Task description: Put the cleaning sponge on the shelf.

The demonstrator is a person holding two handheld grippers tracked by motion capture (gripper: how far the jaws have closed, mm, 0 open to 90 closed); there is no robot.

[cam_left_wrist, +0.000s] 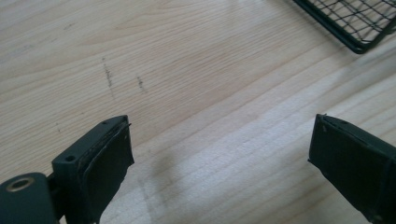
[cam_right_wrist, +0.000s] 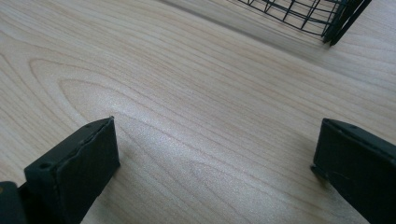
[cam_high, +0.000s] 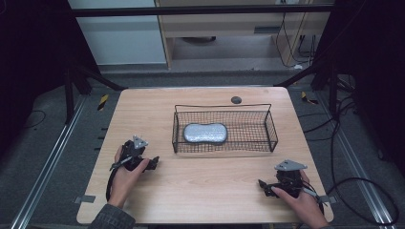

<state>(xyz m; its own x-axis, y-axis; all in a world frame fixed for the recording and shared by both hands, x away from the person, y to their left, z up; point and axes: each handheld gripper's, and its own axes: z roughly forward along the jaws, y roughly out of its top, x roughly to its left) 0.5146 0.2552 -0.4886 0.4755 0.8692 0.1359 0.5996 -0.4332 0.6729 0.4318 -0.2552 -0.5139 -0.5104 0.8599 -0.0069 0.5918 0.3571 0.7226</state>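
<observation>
The left gripper (cam_high: 152, 164) is held low over the wooden table (cam_high: 200, 191), and its jaws are spread wide with nothing between them; in the left gripper view only bare wood is seen between the two black pads (cam_left_wrist: 109, 161). The right gripper (cam_high: 262, 184) is released in the same way, jaws apart and empty, low above the table near the person's edge.

The silvery grey pouch (cam_high: 205, 133) lies flat inside the black wire basket (cam_high: 272, 131), in the half of the basket nearer to the left gripper. From the left gripper it is ahead and to the inner side, behind the near wall of the basket; from the right gripper it is ahead and farther across. A corner of the basket is seen at the upper edge of each gripper view (cam_left_wrist: 355, 44) (cam_right_wrist: 334, 28).

The step in hand is judged to be the reach for the pouch. It would best be made by the left gripper, which should be raised first above the basket rim and then lowered from over the pouch, so that the wire wall is not struck. The jaws should be kept wide and set across the narrow waist of the pouch, where the soft, rounded body can probably be pinched most surely.
</observation>
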